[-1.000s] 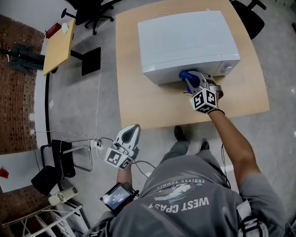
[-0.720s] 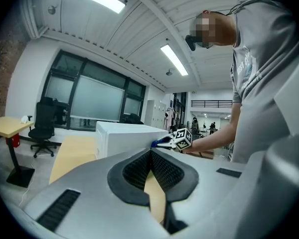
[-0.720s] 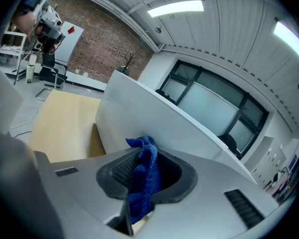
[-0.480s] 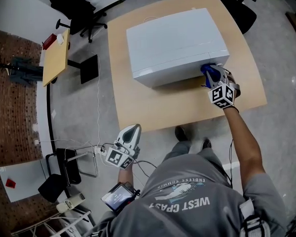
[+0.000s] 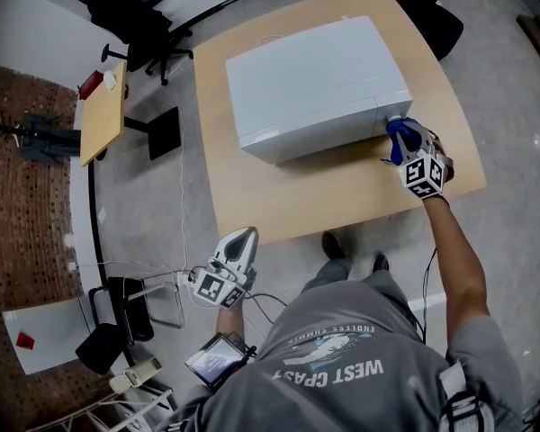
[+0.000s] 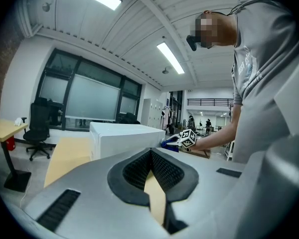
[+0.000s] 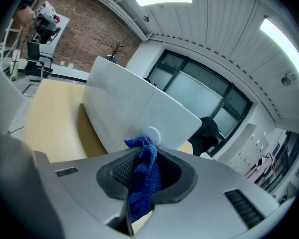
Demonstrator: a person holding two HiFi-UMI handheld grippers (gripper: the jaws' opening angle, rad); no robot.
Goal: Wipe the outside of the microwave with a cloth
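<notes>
The right tool (image 5: 401,140), clamped on the blue cloth (image 5: 396,130), travels rightward along the front face of the microwave (image 5: 315,79), from just right of the face's middle to its right end. The cloth now sits at the microwave's front right corner, and the arm behind the tool reaches further toward the right edge of the worktop (image 5: 324,201)

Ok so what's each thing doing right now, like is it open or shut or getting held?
microwave: door shut, standing on the table.
blue cloth: bunched up, pinched between the right gripper's jaws, up by the microwave's front corner.
right gripper: shut on the blue cloth.
left gripper: shut, nothing in it, held off to the side of the table.
</notes>
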